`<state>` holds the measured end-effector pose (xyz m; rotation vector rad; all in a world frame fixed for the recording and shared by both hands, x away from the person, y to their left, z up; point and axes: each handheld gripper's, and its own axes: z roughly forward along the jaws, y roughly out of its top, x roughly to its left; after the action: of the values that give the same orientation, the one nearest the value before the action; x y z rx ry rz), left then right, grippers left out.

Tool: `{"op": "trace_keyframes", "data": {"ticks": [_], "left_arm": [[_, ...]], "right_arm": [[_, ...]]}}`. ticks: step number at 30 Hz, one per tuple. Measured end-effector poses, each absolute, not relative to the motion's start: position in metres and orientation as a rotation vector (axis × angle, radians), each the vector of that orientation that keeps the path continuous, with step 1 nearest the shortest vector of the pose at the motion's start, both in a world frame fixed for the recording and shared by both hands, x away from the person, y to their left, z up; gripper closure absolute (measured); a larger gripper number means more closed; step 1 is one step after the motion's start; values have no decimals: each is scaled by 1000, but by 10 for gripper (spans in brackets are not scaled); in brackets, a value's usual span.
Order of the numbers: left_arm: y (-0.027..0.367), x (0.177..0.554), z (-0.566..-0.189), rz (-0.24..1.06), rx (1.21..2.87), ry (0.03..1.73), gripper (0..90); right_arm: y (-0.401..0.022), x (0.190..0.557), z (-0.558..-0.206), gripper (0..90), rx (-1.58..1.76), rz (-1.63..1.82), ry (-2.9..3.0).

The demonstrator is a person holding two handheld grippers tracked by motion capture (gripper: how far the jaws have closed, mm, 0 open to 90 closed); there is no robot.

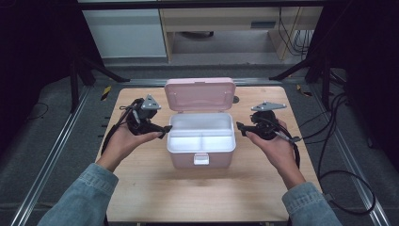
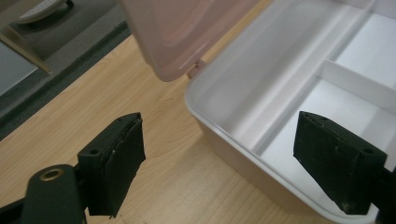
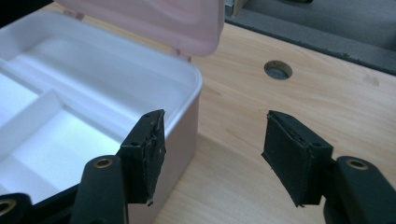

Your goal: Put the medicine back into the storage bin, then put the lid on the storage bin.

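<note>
The pink box (image 1: pixel 201 141) stands open mid-table (image 1: pixel 150 188), lid (image 1: pixel 200 94) upright, white compartments bare. Its left rim lies between the left gripper's (image 1: pixel 165 129) wide-spread jaws; the right gripper (image 1: pixel 241 127), jaws parted and holding nothing, hangs just off the right wall. A careless sideways nudge could shove the box or drop the lid shut.

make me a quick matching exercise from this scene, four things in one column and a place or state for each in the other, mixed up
Things:
1. lid
2. tray
3. left gripper
4. latch

Places or states:
a. white, divided, nothing in it
b. open, by the box's left side
c. raised at the back
d. on the box's front wall, facing the person

Pairs: 1-c, 2-a, 3-b, 4-d
</note>
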<state>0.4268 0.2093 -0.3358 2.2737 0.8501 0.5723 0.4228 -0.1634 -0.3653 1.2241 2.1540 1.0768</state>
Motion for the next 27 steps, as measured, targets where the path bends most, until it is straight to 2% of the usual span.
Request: {"op": "trace_keyframes", "data": {"ticks": [16, 27], "left_arm": [[210, 446, -325, 614, 2209, 913, 186], [198, 456, -317, 640, 2163, 950, 242]], "right_arm": [[-140, 454, -329, 398, 1233, 1135, 2121], [-134, 468, -312, 380, 1233, 1145, 2077]]}}
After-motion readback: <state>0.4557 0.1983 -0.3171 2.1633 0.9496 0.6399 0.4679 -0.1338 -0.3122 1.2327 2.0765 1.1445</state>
